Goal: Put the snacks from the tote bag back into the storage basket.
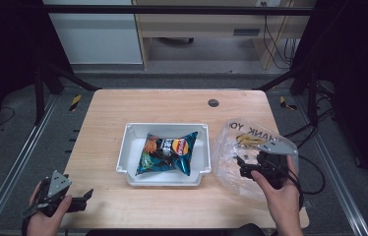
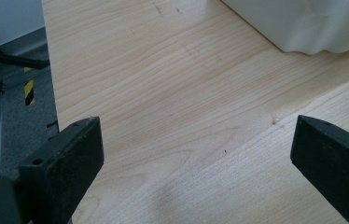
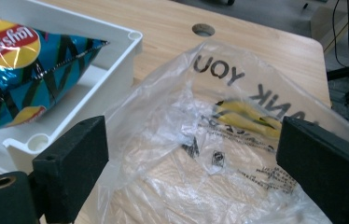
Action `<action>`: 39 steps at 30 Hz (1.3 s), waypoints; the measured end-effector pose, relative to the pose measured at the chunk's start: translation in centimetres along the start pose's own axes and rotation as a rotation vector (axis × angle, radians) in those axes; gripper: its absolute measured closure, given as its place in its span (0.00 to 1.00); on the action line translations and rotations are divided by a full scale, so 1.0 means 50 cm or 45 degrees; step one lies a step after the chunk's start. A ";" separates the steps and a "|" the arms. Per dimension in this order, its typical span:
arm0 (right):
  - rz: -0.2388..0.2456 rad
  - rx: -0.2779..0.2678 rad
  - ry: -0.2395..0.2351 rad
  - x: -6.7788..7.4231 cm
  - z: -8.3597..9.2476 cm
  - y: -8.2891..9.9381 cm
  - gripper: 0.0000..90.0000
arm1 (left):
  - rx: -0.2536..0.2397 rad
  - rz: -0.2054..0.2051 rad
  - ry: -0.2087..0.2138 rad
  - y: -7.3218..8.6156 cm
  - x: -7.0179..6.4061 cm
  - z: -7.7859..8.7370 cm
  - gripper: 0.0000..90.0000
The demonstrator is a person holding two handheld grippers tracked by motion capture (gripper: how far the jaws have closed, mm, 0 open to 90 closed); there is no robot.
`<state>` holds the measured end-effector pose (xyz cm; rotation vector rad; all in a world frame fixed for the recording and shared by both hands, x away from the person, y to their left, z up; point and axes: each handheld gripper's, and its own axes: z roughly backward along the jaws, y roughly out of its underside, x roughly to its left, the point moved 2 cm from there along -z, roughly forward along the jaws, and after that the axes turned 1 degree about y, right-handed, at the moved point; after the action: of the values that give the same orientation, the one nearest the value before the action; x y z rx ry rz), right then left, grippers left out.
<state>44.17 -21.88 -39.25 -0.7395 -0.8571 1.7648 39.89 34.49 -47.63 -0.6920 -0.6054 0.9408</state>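
At mid-table a white tray (image 1: 128, 162) holds a blue chip bag (image 1: 167, 152), lying flat. Just right of the tray lies a clear plastic bag (image 1: 236, 142) with black lettering. Over it hangs the right gripper (image 1: 243, 167), jaws spread wide, gripping nothing. Near the table's (image 1: 172, 105) front-left corner, the left gripper (image 1: 86, 196) is also wide and empty.

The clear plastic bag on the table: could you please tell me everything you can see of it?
The plastic bag is thin, transparent, crinkled film printed with black "THANK YOU" lettering, a yellow mark and small print. It lies loosely rumpled on the wooden table, right of the white tray and close against its wall. The right gripper is over it with its jaws wide apart.
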 end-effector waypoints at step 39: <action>-0.092 0.224 -0.030 -0.017 -0.127 0.078 0.11 | 0.021 -0.019 0.022 0.000 -0.005 -0.005 0.02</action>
<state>47.53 -22.32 -45.94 -0.5668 -0.7247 1.7617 39.96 34.20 -47.82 -0.6794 -0.5862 0.9241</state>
